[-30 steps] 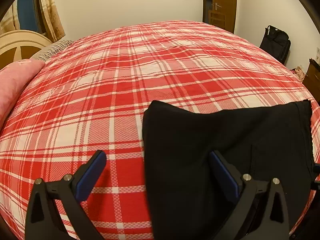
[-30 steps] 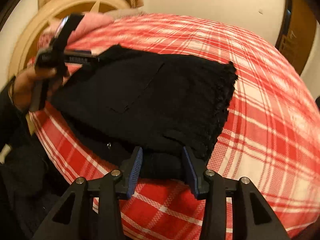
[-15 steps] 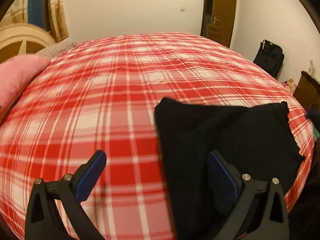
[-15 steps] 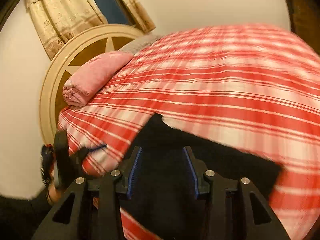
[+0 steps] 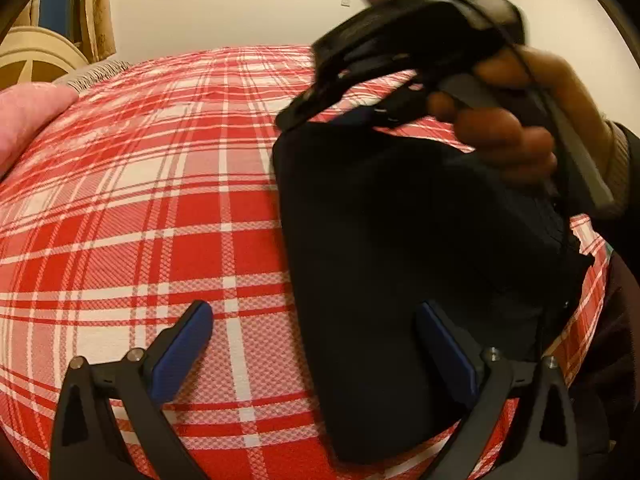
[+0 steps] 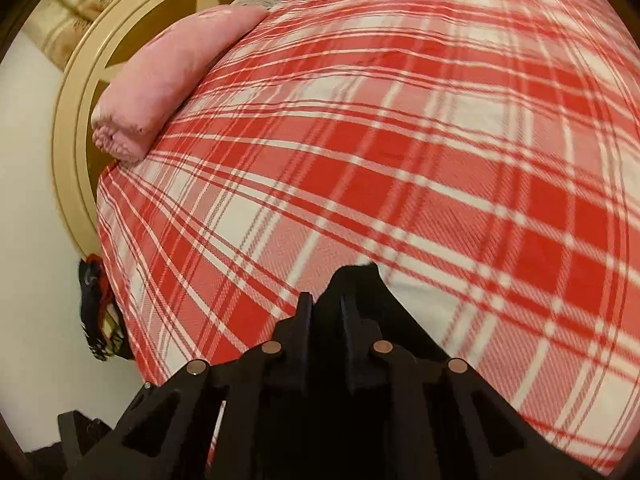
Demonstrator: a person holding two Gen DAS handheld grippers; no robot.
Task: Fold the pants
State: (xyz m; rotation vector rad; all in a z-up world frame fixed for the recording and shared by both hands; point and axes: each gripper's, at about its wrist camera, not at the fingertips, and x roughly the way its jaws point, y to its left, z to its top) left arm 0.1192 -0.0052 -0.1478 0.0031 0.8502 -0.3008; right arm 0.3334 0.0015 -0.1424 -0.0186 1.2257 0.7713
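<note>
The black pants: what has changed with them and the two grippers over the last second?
The right gripper swung across the pants to their far corner, and its jaws are closing on the fabric there. The left gripper stays open over the near edge; the pants remain folded on the plaid bedspread.

bed: red plaid cover point(image 6: 400, 160) | pink pillow point(image 6: 168, 76) | round headboard point(image 6: 76, 92)

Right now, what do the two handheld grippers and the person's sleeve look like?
Both grippers are black plastic with triangular cut-out frames and silver screws. The left gripper has blue-padded fingers. The right gripper shows a green light on top, and the hand on it wears a dark sleeve with a ribbed tan cuff.
</note>
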